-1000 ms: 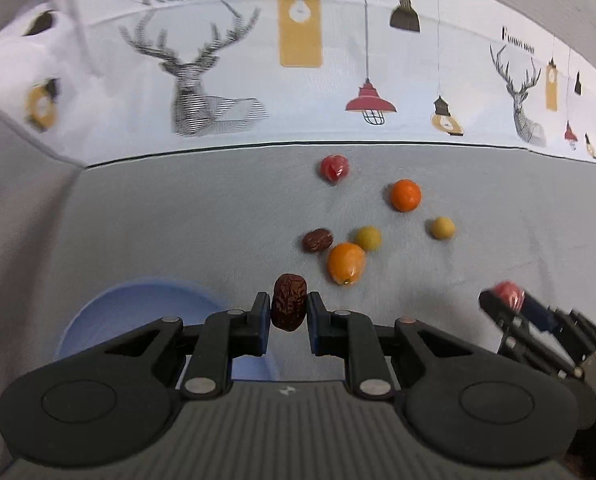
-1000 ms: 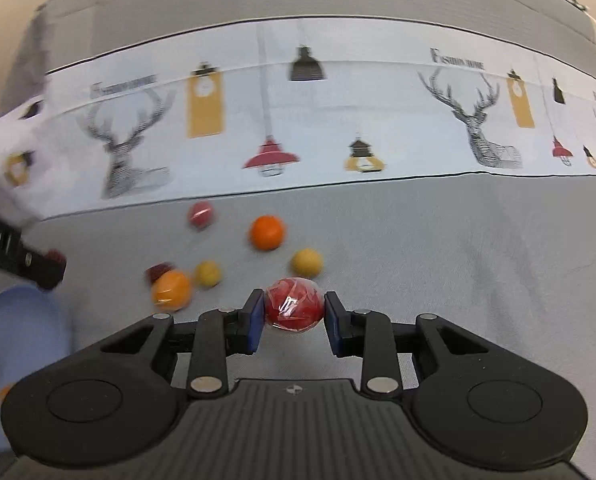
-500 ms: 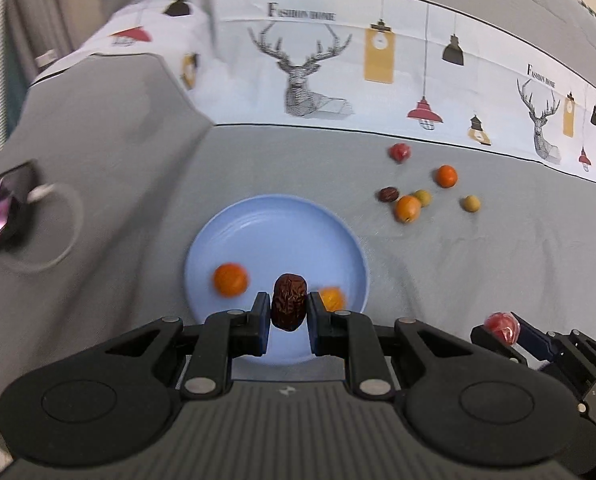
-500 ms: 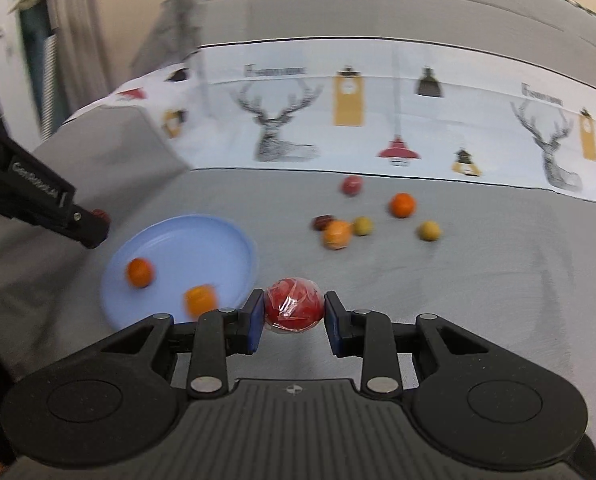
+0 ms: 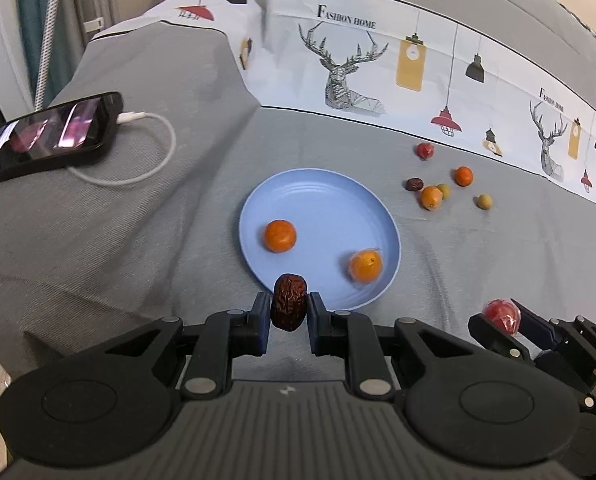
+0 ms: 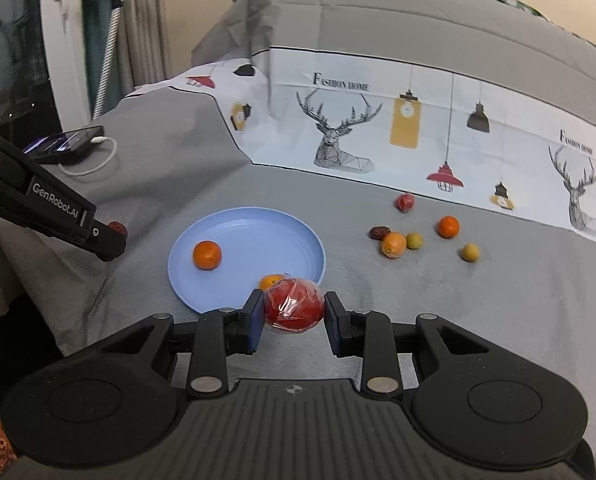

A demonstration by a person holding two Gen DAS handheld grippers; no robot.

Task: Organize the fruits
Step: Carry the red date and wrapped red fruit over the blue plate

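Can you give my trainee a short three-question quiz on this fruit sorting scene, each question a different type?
1. True or false: the blue plate already has two oranges on it.
2. Multiple choice: what do the left gripper fingers hold? A) a yellow-green fruit B) a dried red date C) an orange
3. Short answer: what is the right gripper holding, and is it over the plate yet?

Key
1. True: one orange sits on the plate's left part, another near its right rim.
2. B
3. A red fruit in clear wrap; it seems to sit just short of the plate's near rim, not clearly over it.
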